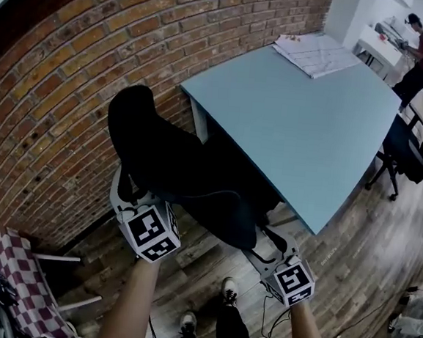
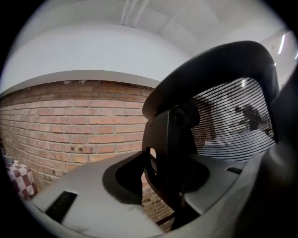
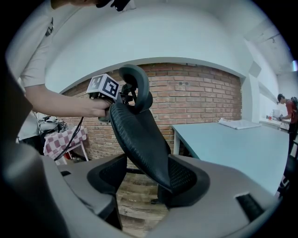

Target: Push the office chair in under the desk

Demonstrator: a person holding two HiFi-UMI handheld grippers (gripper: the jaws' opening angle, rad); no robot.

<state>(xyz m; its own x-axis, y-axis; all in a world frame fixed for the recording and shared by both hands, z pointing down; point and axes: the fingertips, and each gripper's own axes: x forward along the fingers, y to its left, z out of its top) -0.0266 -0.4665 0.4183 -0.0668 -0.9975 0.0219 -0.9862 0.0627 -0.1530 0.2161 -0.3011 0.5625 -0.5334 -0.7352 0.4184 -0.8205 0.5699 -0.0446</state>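
Observation:
A black office chair (image 1: 175,161) stands with its back toward me at the near left edge of the light blue desk (image 1: 312,114). Its headrest (image 1: 131,117) is at the left, close to the brick wall. My left gripper (image 1: 125,190) is at the left side of the chair back. In the left gripper view the gripper (image 2: 163,181) is shut on the black frame post (image 2: 167,148) below the mesh (image 2: 233,121). My right gripper (image 1: 270,240) holds the right side. In the right gripper view the gripper (image 3: 149,179) is shut on the backrest edge (image 3: 139,135). The seat is hidden.
A brick wall (image 1: 47,113) runs along the left. A red-checked seat (image 1: 18,280) stands at the lower left. Papers (image 1: 317,52) lie on the desk's far end. Another black chair (image 1: 404,148) and a person (image 1: 421,58) are at the far right. My shoes (image 1: 226,291) are below the chair.

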